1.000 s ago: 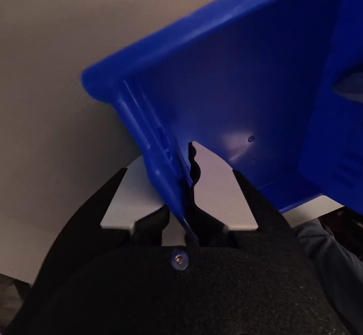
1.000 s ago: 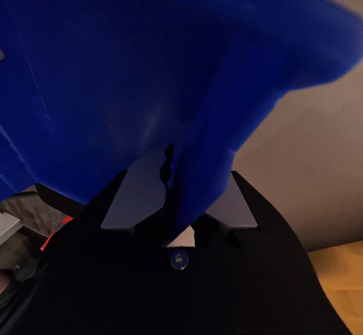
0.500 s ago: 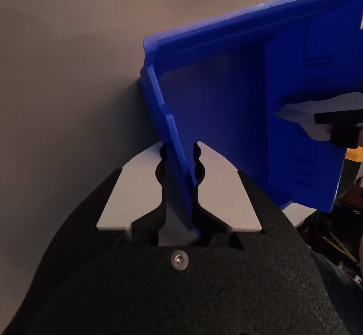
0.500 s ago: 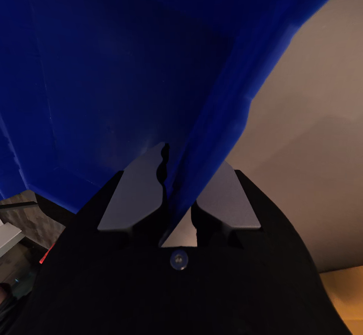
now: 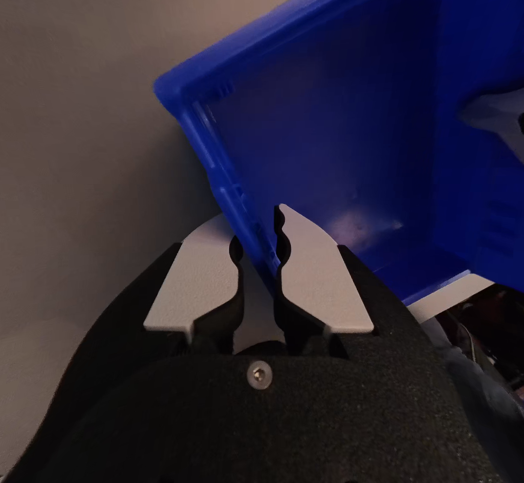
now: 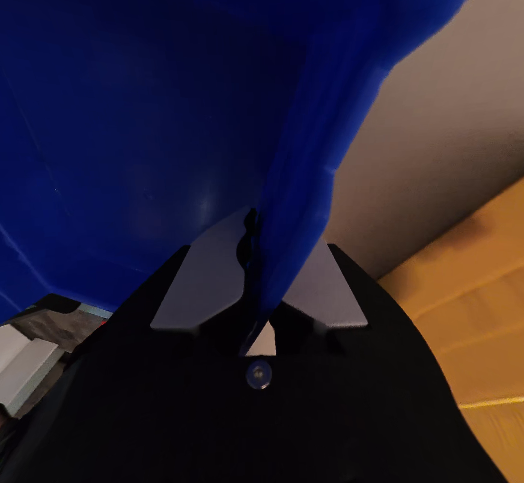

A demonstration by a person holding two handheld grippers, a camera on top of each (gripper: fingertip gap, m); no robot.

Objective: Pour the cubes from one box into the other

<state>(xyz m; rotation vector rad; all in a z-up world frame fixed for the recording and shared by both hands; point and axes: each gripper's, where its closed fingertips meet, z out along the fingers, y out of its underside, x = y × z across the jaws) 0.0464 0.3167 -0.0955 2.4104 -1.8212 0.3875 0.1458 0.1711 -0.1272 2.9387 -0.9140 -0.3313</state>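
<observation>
A blue plastic box [image 5: 340, 129] is held up and tilted between my two grippers. My left gripper [image 5: 251, 214] is shut on the box's left side wall, one finger outside and one inside. My right gripper [image 6: 283, 225] is shut on the opposite side wall of the same box [image 6: 141, 100]. One of the right gripper's fingers [image 5: 493, 123] shows against the far inner wall in the left wrist view. The part of the box's inside that I see holds no cubes. No second box and no cubes are in view.
A plain grey-beige wall [image 5: 85, 100] fills the background. A brown cardboard box [image 6: 453, 341] lies at the lower right of the right wrist view. A white table edge [image 5: 442, 296] shows under the blue box, with dark clutter beyond it.
The box has rocked: half a second ago it stood more upright in the left wrist view, and now it tilts again as it did a second ago. Both grippers still hold its walls.
</observation>
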